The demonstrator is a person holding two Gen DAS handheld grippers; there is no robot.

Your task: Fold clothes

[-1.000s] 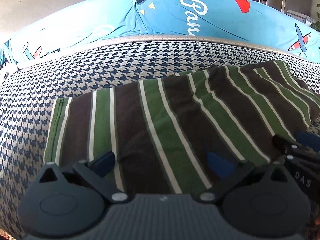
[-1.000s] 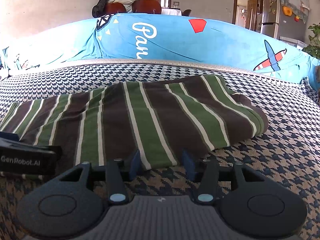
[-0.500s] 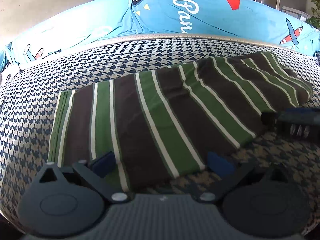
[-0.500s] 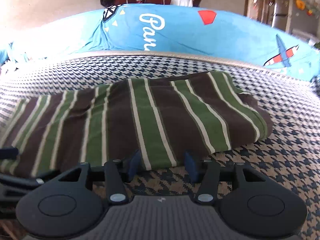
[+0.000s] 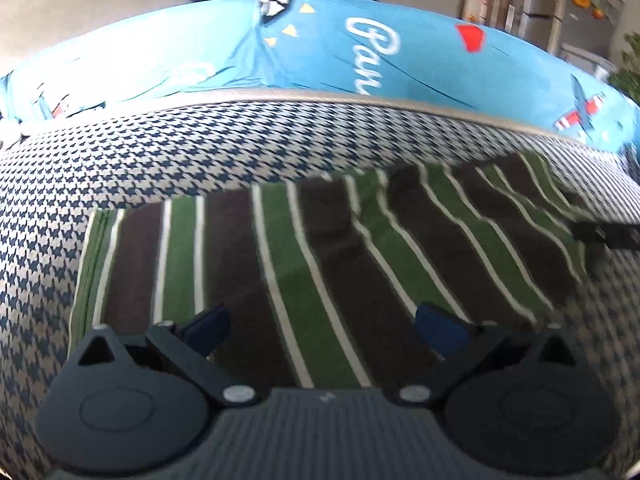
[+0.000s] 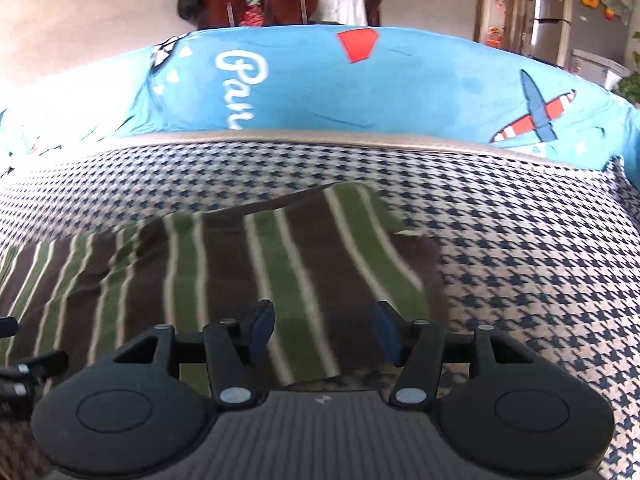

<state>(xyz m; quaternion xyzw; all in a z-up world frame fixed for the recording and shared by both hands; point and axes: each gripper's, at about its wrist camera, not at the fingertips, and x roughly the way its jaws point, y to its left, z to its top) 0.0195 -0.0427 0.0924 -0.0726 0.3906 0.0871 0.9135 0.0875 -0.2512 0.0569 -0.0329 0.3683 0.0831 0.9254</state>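
Seemingly, striped garment (image 5: 320, 264) lies flat, houndstooth cover (image 6: 520, 248) bare around.

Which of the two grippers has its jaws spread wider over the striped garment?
The left gripper: its blue pads stand farther apart than the right gripper's, whose jaws are opening.

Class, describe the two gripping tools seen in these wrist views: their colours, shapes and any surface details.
Each hand-held gripper, left and right, looks alike: a matte black body with a ribbed central panel, flanked by two round discs, angular black linkage arms with silver pivot pins, and fingers tipped with dark blue pads. No cables, sleeves or hands are visible.
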